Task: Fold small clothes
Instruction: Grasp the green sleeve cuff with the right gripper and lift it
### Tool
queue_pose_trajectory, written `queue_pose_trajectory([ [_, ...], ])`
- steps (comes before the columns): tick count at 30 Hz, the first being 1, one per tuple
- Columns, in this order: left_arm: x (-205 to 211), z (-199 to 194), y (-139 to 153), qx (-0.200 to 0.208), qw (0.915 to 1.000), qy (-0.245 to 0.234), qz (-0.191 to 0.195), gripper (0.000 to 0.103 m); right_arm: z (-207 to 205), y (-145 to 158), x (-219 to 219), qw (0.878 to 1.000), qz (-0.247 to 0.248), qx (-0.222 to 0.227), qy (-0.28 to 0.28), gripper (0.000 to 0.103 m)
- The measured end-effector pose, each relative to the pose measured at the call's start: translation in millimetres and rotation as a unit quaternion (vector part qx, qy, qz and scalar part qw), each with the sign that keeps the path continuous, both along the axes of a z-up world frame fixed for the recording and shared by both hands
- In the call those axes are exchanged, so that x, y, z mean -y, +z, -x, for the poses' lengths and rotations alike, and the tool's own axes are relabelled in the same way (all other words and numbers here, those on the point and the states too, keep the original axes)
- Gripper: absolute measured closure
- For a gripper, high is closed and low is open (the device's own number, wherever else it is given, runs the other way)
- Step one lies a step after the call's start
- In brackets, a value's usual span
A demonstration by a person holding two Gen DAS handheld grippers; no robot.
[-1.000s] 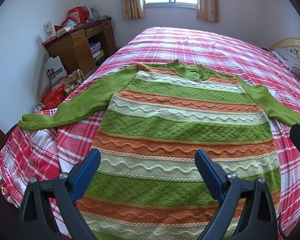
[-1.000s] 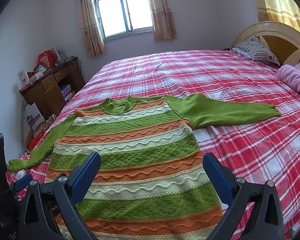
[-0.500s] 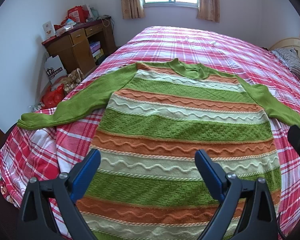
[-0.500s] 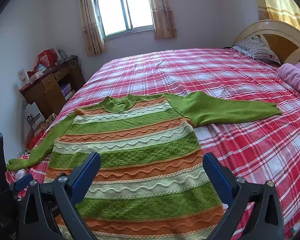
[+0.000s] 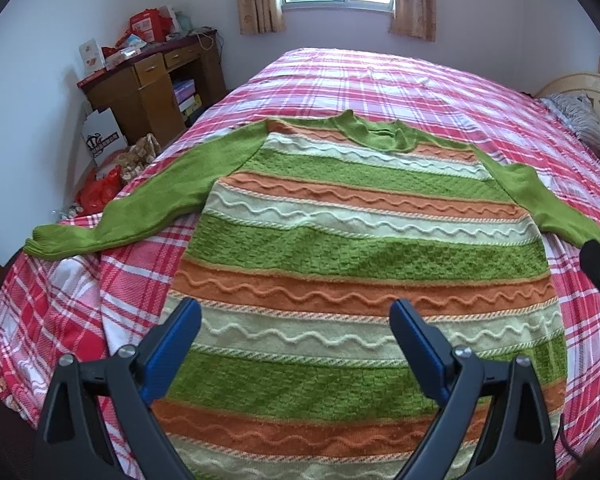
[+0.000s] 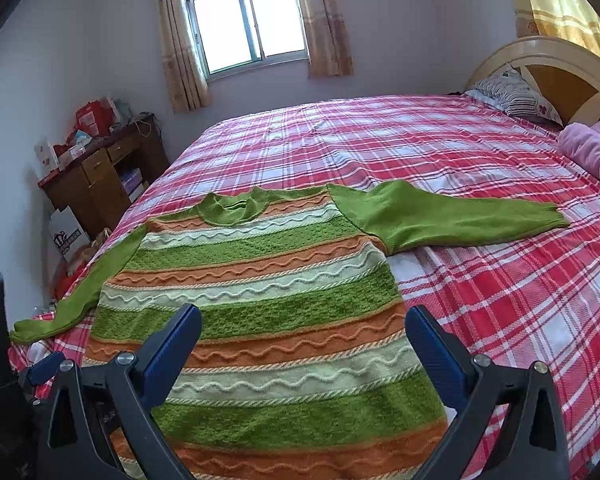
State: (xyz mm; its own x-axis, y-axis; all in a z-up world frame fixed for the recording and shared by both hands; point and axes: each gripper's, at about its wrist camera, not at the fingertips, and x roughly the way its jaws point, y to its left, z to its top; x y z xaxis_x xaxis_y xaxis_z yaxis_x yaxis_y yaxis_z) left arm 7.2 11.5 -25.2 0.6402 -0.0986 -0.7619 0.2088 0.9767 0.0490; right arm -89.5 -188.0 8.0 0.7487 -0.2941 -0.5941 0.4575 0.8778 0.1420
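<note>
Striped sweater [image 5: 364, 248] flat on bed [image 6: 500, 288], sleeves spread at 9 and 3 o'clock. Left gripper [image 5: 296, 344] and right gripper [image 6: 304, 344] gaping, empty. Best start probably: pinch cuffs, fold sleeves inward, keep body unwrinkled.

Very little has changed. In the left wrist view the sweater [image 5: 340, 248] sits a shade lower and nearer than a second ago, its left cuff [image 5: 46, 242] closer to the frame's edge. In the right wrist view the right sleeve [image 6: 452, 220] has slid slightly down the frame.
</note>
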Motion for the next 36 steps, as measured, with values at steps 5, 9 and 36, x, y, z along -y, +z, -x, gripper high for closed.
queue_pose_trajectory([
  [5,-7.2,-22.9,-4.8,0.012,0.9998,0.014,0.000,0.006,5.4,-4.0,47.2,0.999,-0.030,0.022,-0.019,0.020],
  [9,-10.2,-46.7,-14.6,0.022,0.9989,0.034,-0.026,0.006,8.8,-4.8,116.9,0.997,-0.057,0.013,-0.056,0.053],
  [36,-32.4,-89.5,-69.9,0.024,0.9924,0.119,0.019,0.000,52.0,-75.2,440.6,0.923,-0.195,0.033,-0.331,0.065],
])
